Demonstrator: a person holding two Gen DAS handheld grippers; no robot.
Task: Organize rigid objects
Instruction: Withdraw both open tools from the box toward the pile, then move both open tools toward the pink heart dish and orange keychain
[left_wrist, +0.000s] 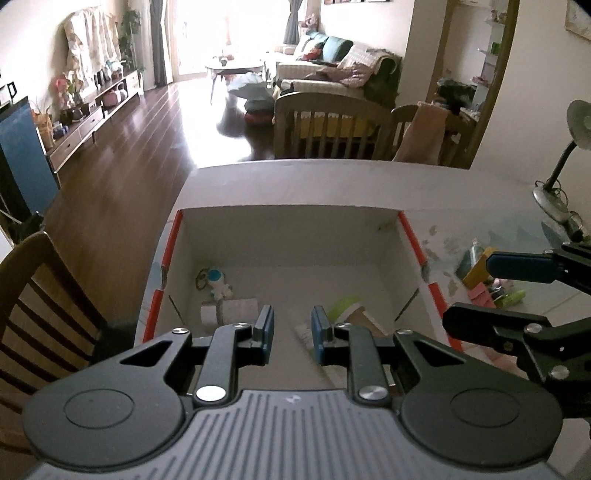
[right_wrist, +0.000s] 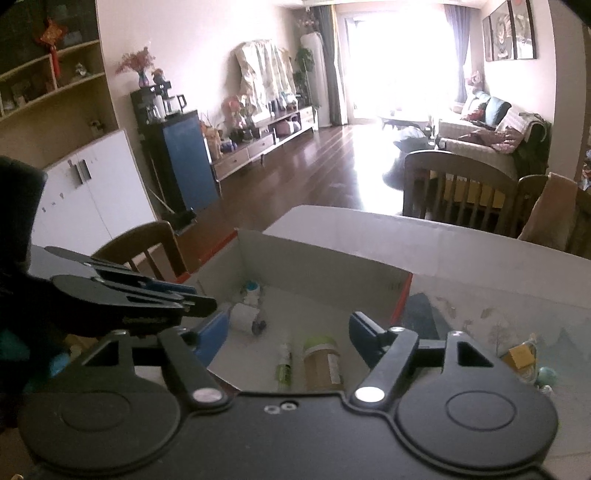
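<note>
Left gripper (left_wrist: 291, 334) over the box (left_wrist: 288, 221): jaws narrowed to a small gap, nothing between them. Box sits at the table's (left_wrist: 480, 192) left edge. Inside, left to right: white-and-blue figure (left_wrist: 218, 282) and paper roll (right_wrist: 244, 317) toward the far left corner, small green bottle (right_wrist: 284, 367), green-lidded jar (right_wrist: 323, 360). Right gripper (right_wrist: 288, 338): released, jaws wide, empty, above the jar. Loose toys (left_wrist: 487, 284) right of the box.

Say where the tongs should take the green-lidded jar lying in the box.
Grip the jar by its brown body midway, from straight above. It lies on its side, so its round flanks face left and right; the box walls block a level approach, and a slim bottle lies close on its left.
</note>
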